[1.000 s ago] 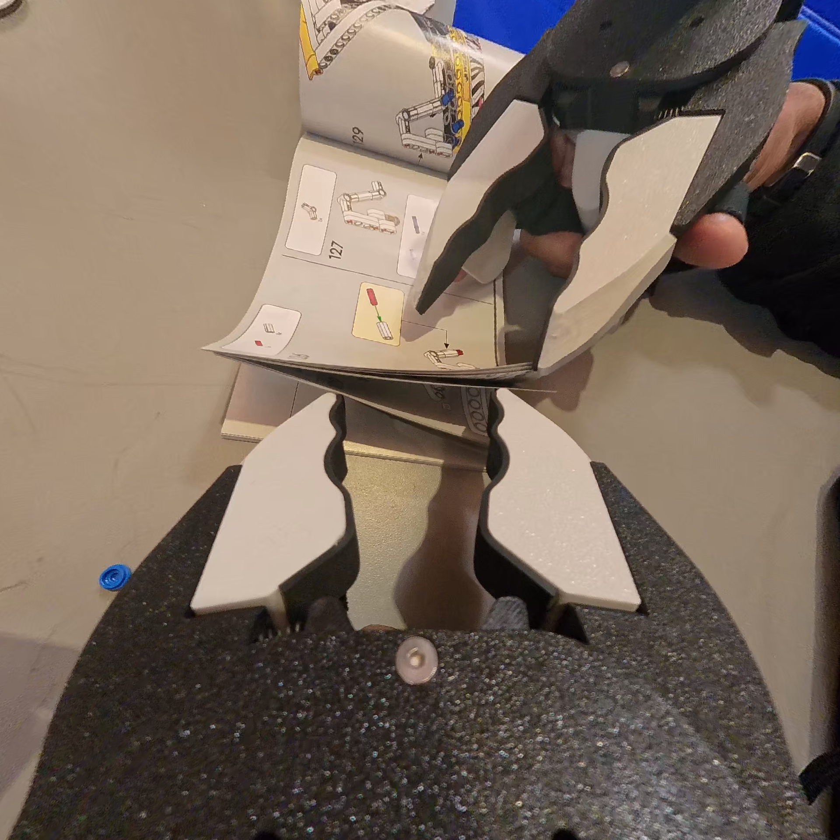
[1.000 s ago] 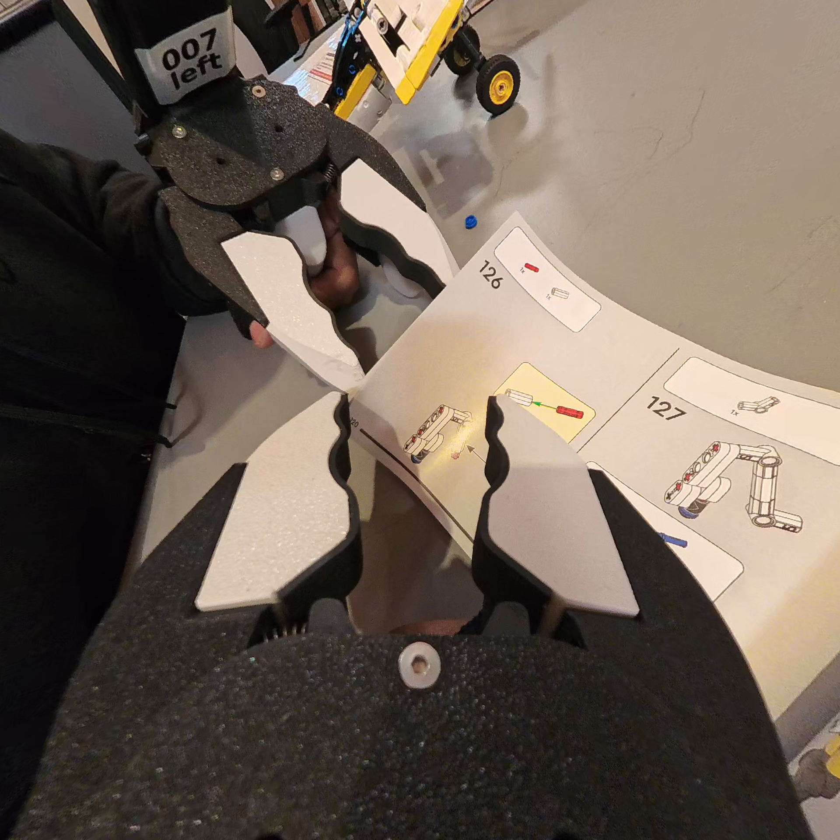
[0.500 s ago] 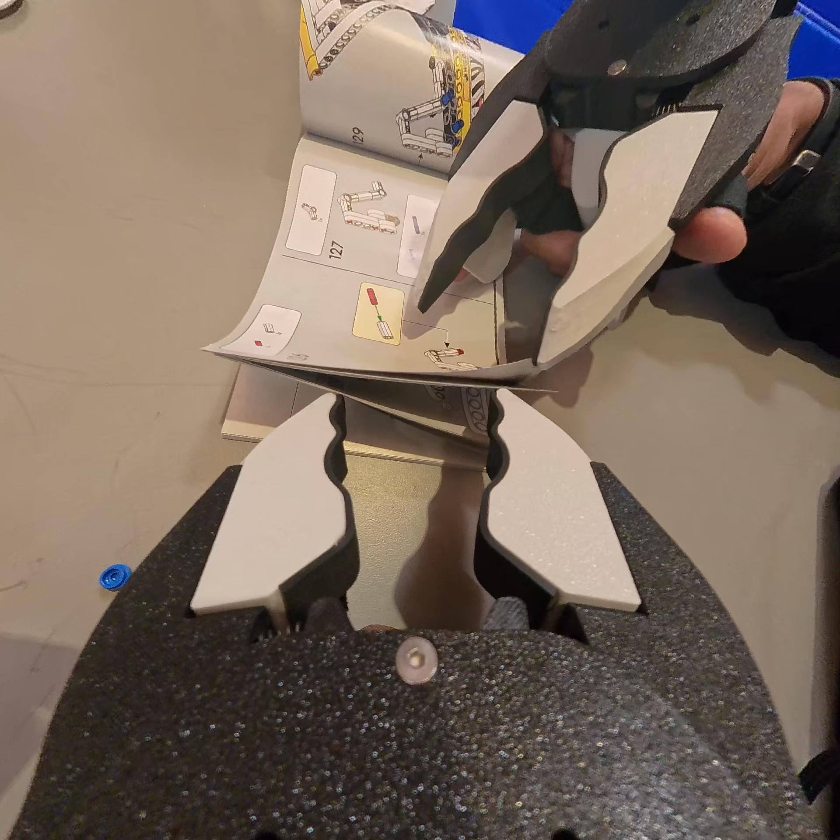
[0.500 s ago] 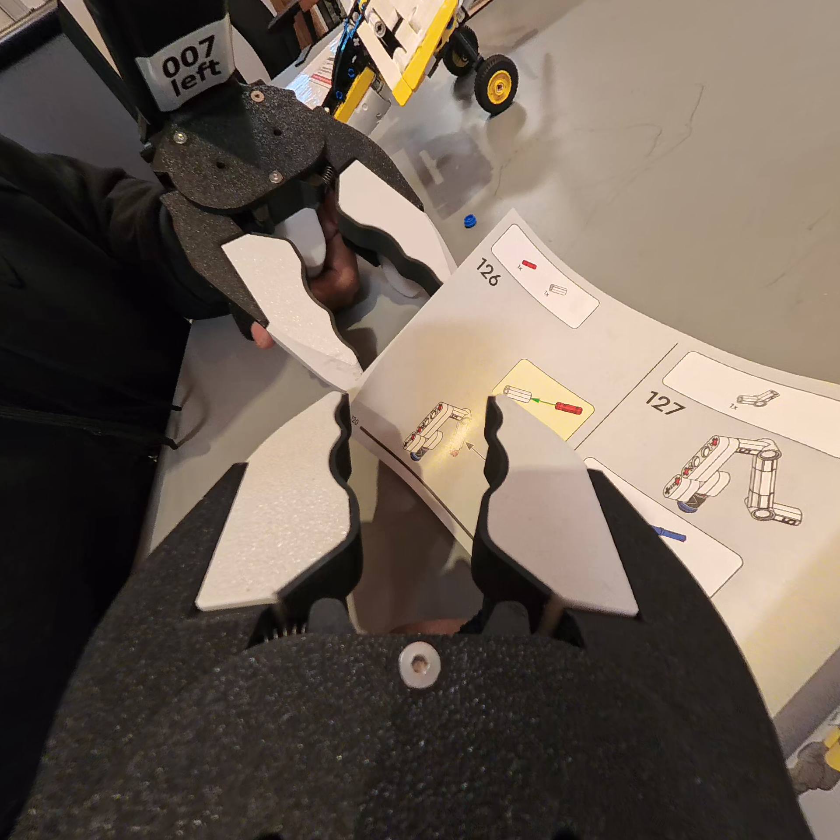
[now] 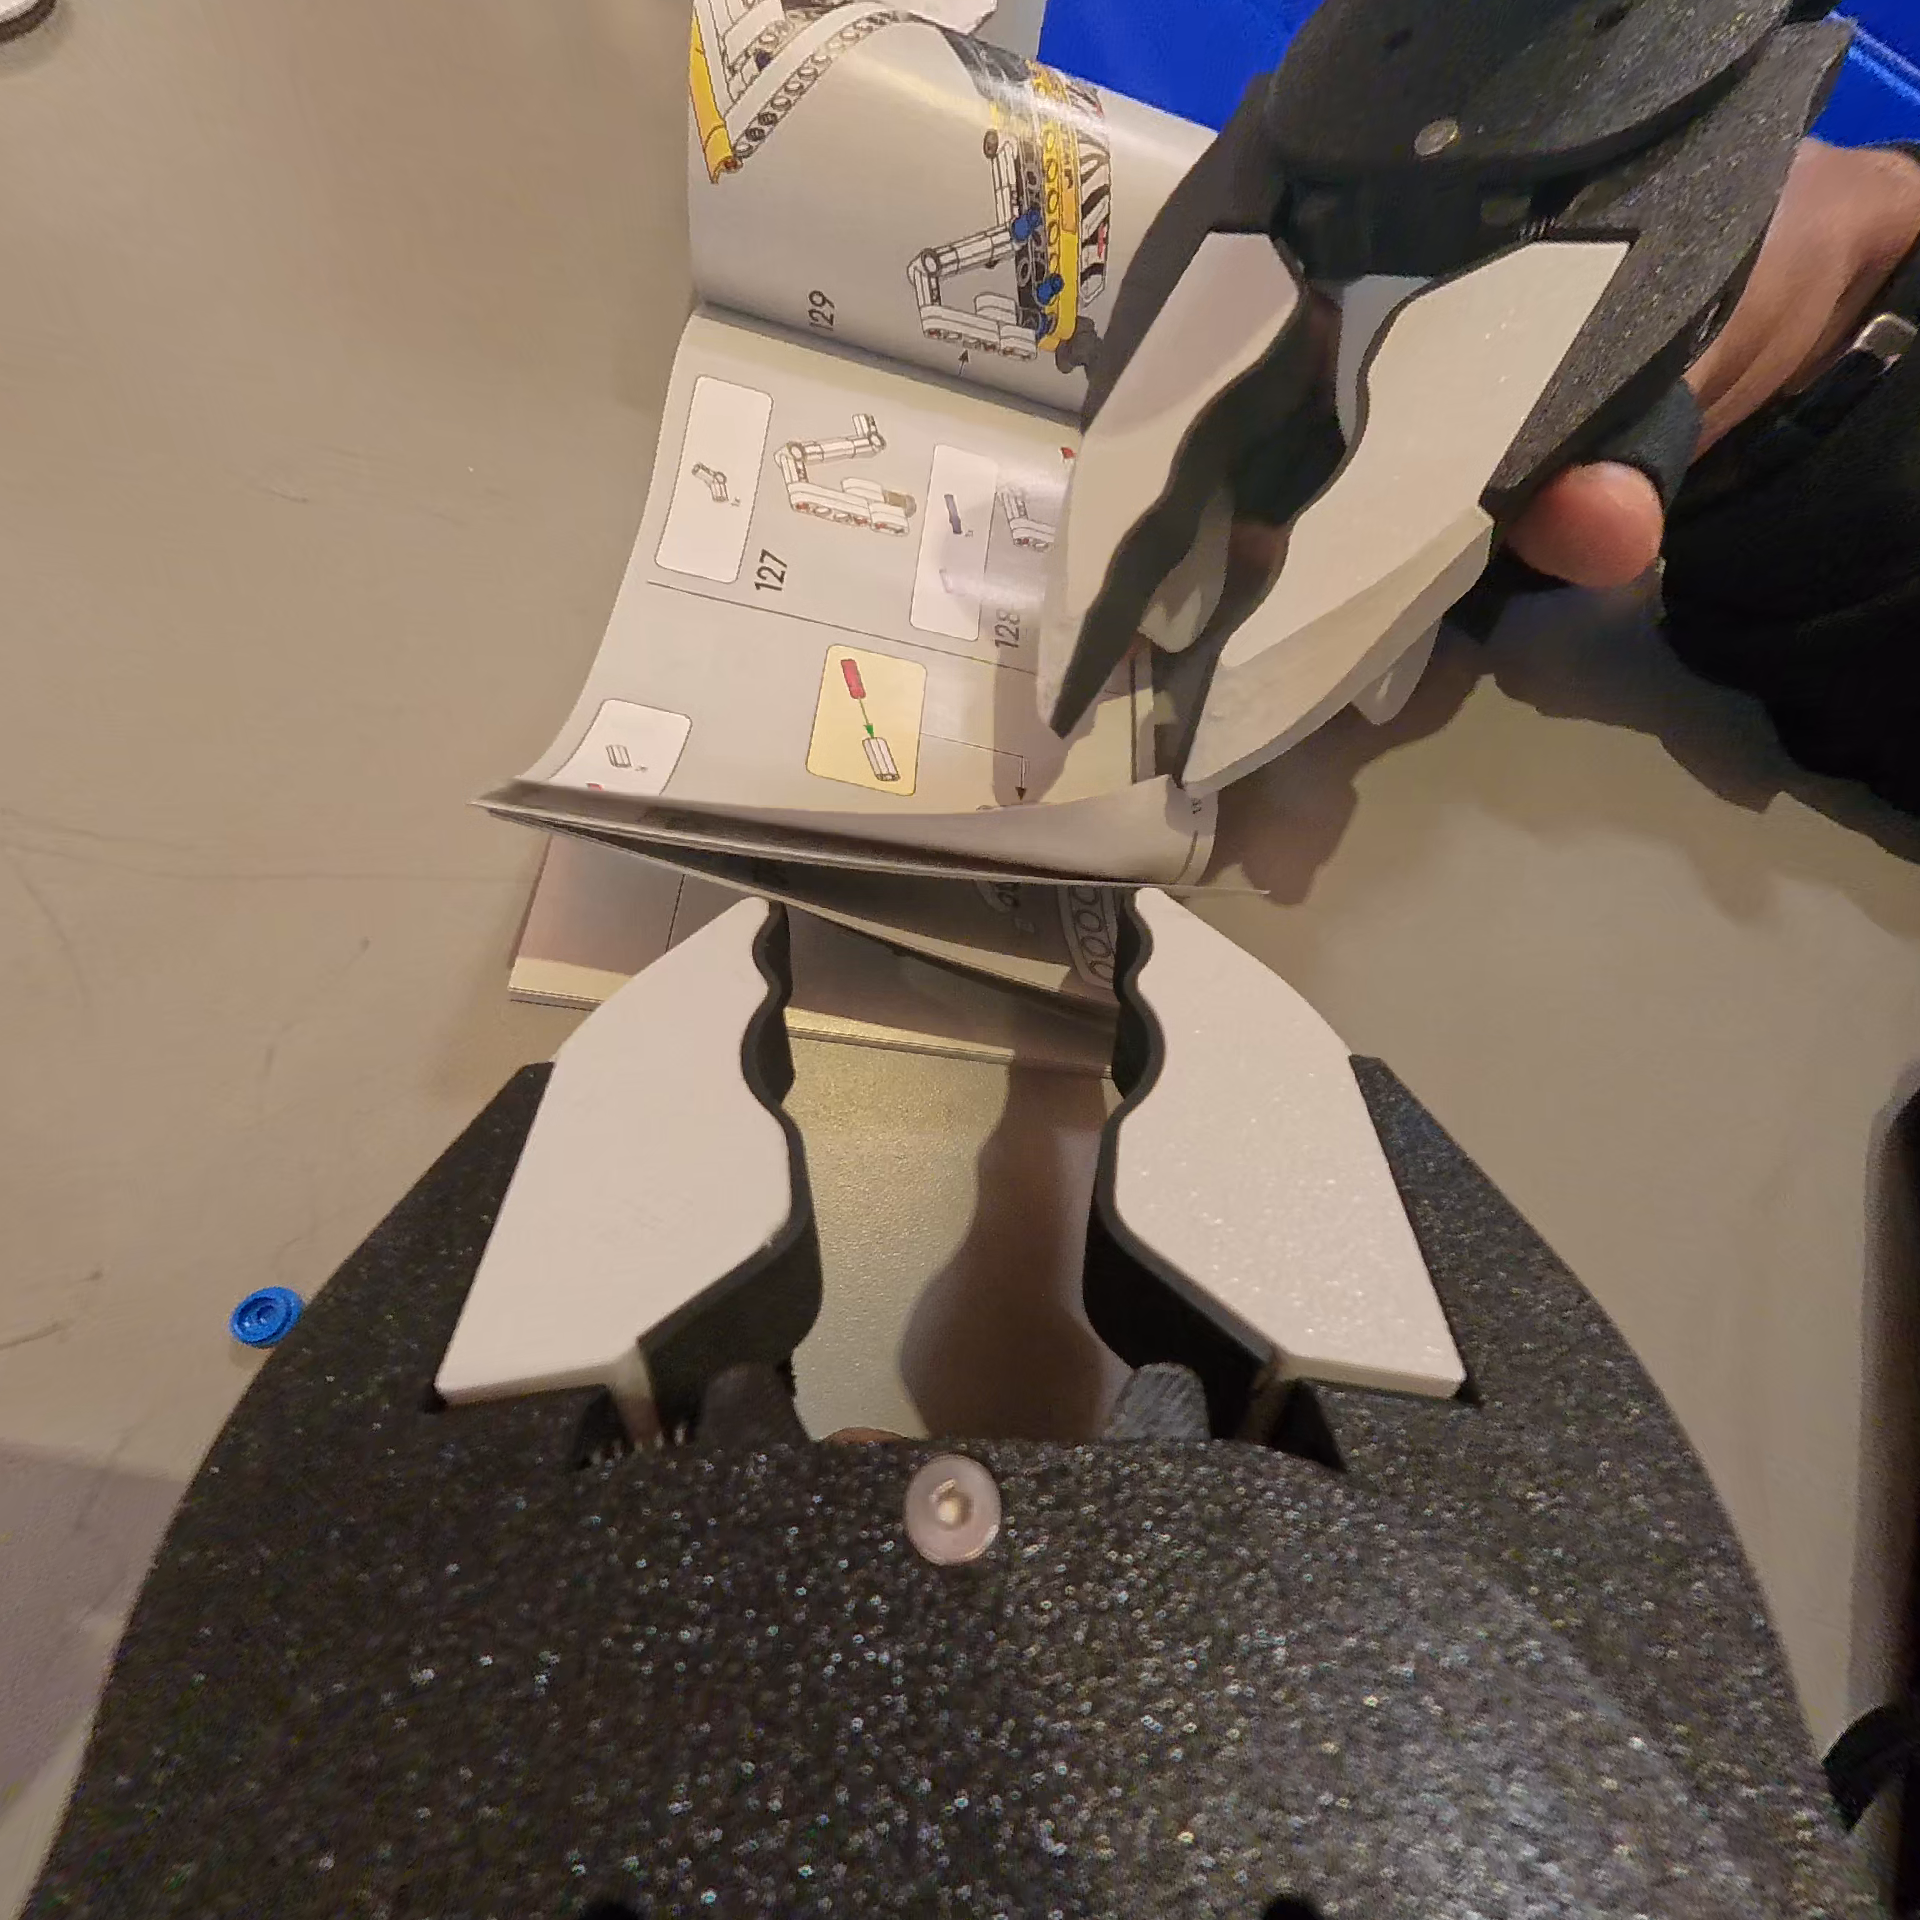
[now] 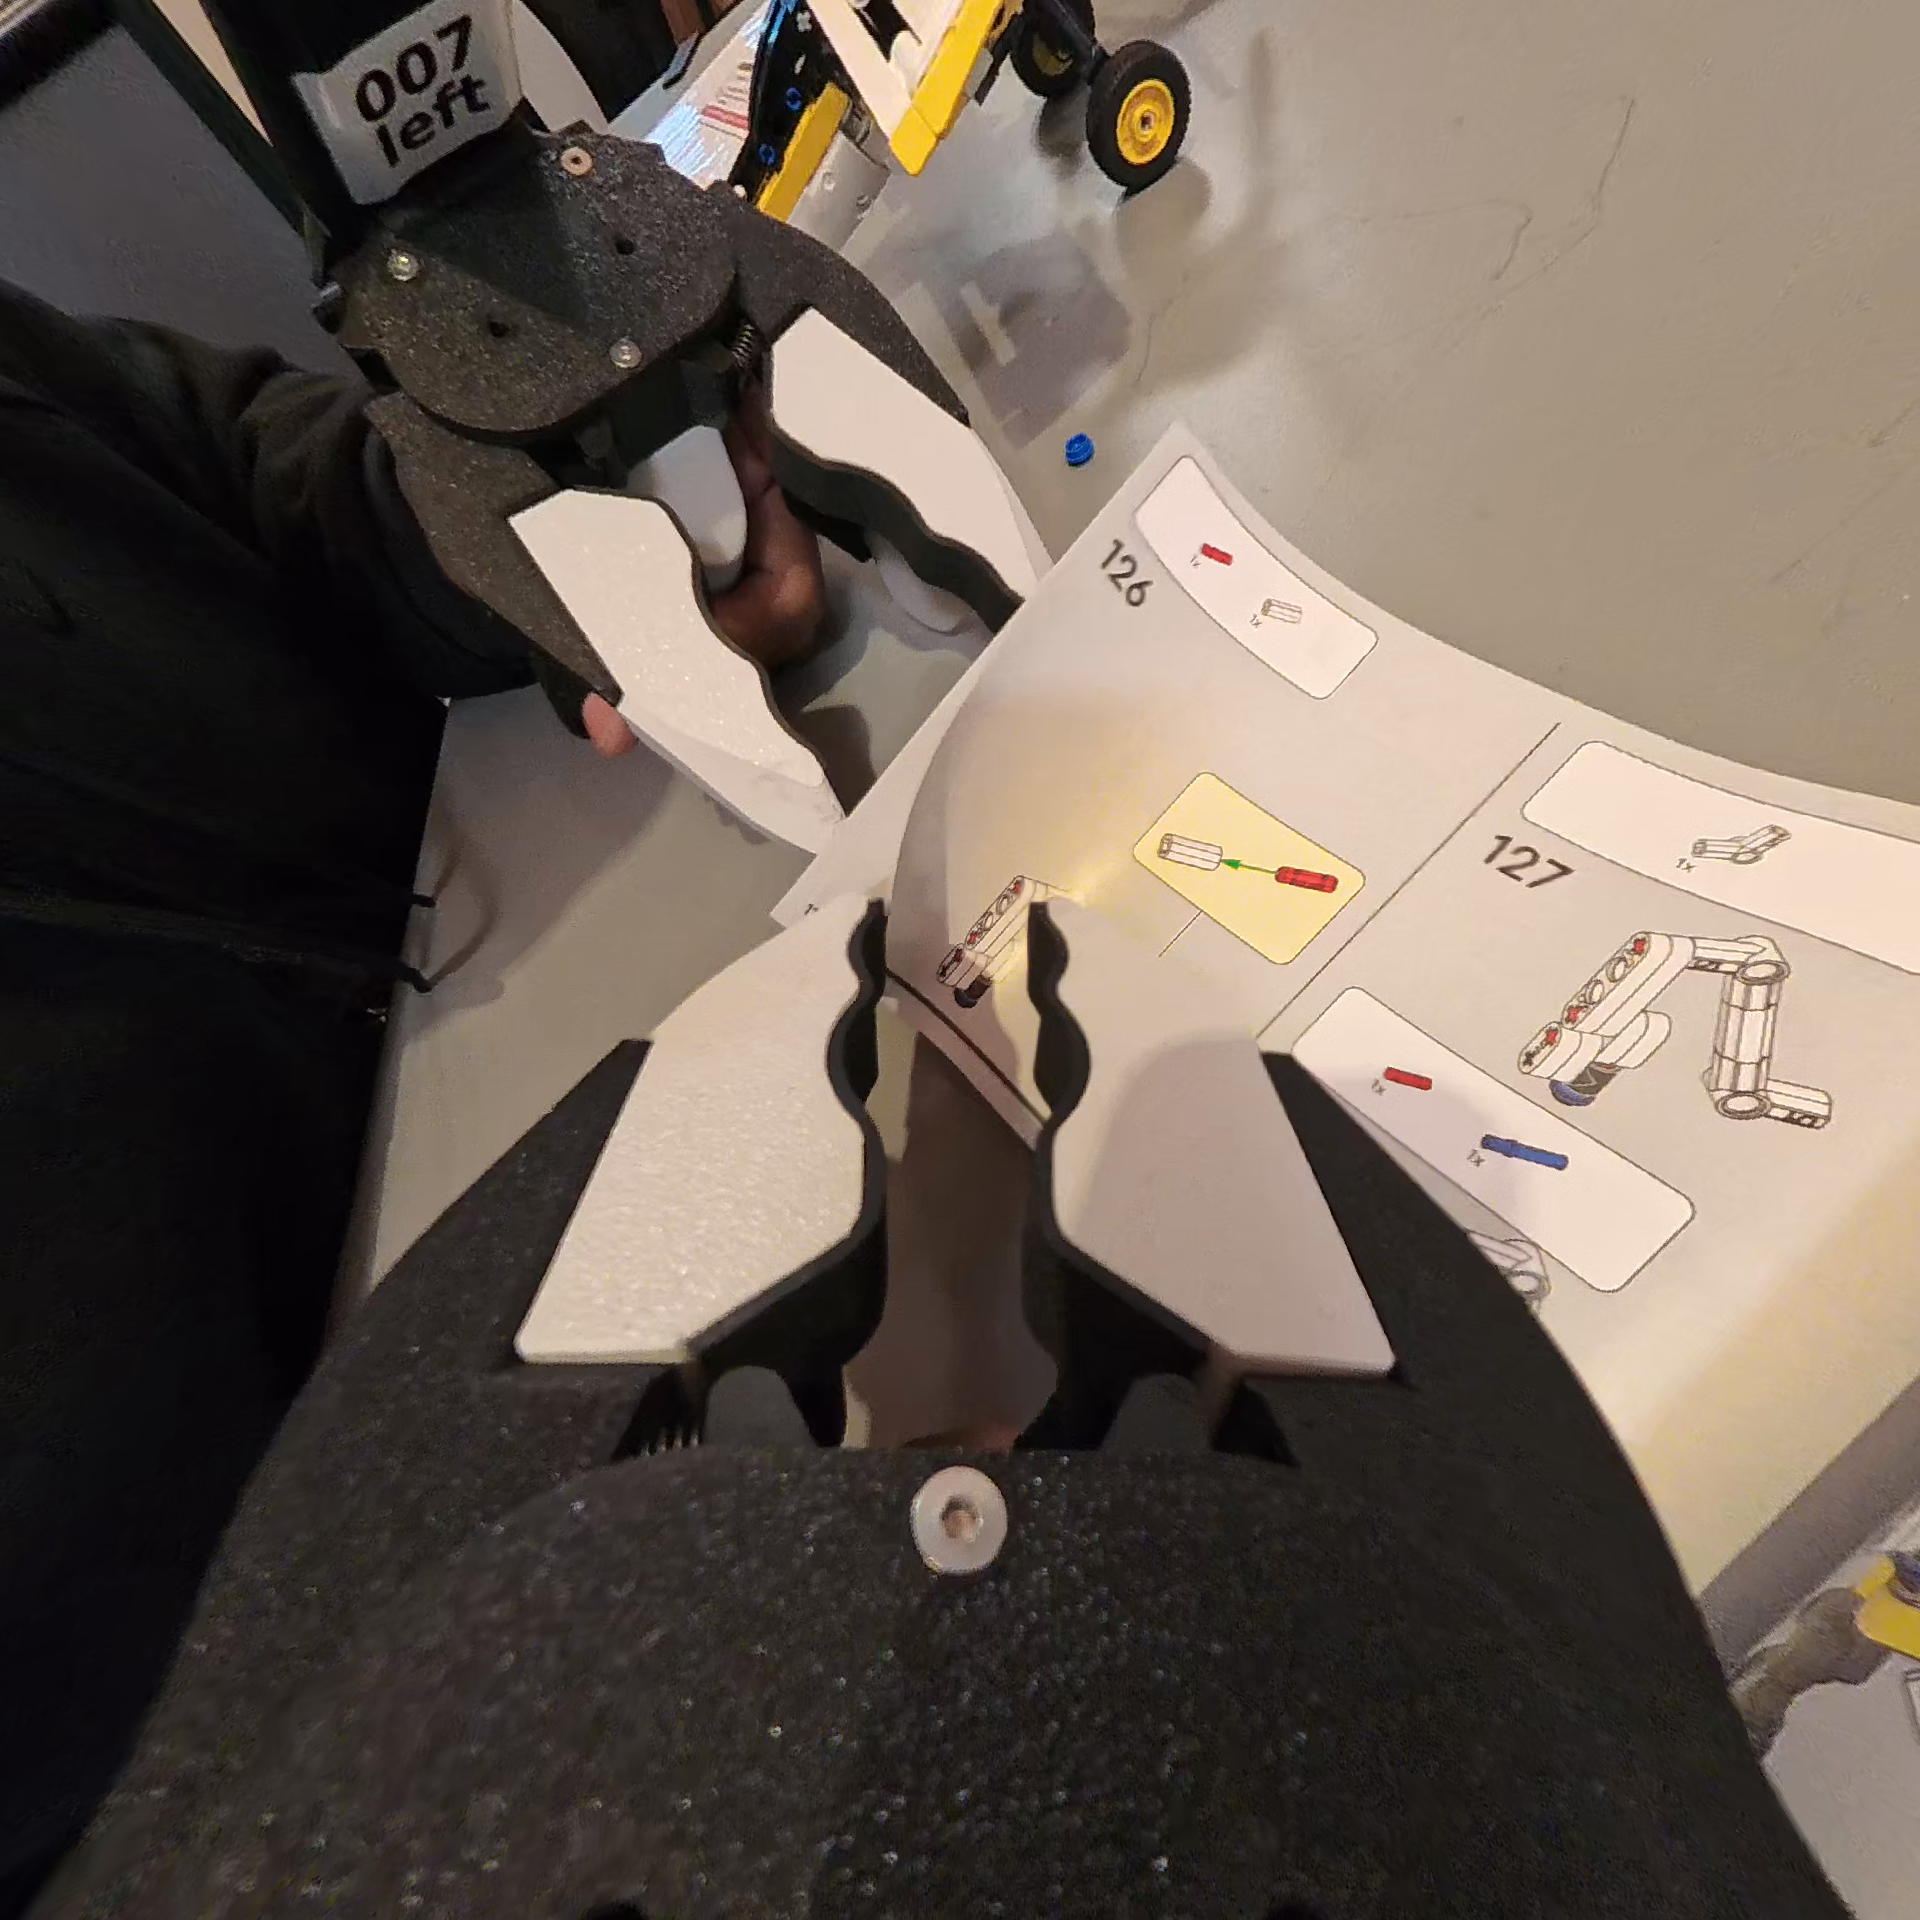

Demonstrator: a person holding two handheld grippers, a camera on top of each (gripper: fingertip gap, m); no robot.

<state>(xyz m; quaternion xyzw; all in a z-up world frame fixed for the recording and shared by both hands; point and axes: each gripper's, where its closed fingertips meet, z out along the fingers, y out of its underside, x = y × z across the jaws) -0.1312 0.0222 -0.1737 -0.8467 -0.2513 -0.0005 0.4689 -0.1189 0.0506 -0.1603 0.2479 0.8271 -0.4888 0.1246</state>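
**Right fingers half-closed around a lifted page corner, left fingers wide apart at the booklet's edge**

Your right gripper (image 6: 956, 925) has its fingers drawn partway together around the near corner of a curled page (image 6: 1195, 748) of the instruction booklet (image 5: 831, 540). The paper runs between the two fingers, but a gap still shows between them, and the sheet bends across it rather than lying flat — whether either pad actually presses on the page cannot be told. From your left wrist view, the same fingers come down from the upper right, and the tip of one finger (image 5: 1247, 748) sits right at the upturned corner of that sheet.

Your left gripper (image 5: 951, 914) holds nothing. Its fingers stand wide apart, just short of the booklet's near edge, with several loose pages fanned up directly ahead of the fingertips and the bottom cover lying flat on the tabletop (image 5: 260, 520) beneath them.

To the left of your left fingers, well apart from them, a small blue round piece (image 5: 265, 1317) lies on the tabletop. Beyond your right fingers, past the left gripper, stands a yellow and white toy vehicle (image 6: 935, 83) with black tyres. A blue bin (image 5: 1143, 42) shows behind the booklet, far ahead of the left fingers.
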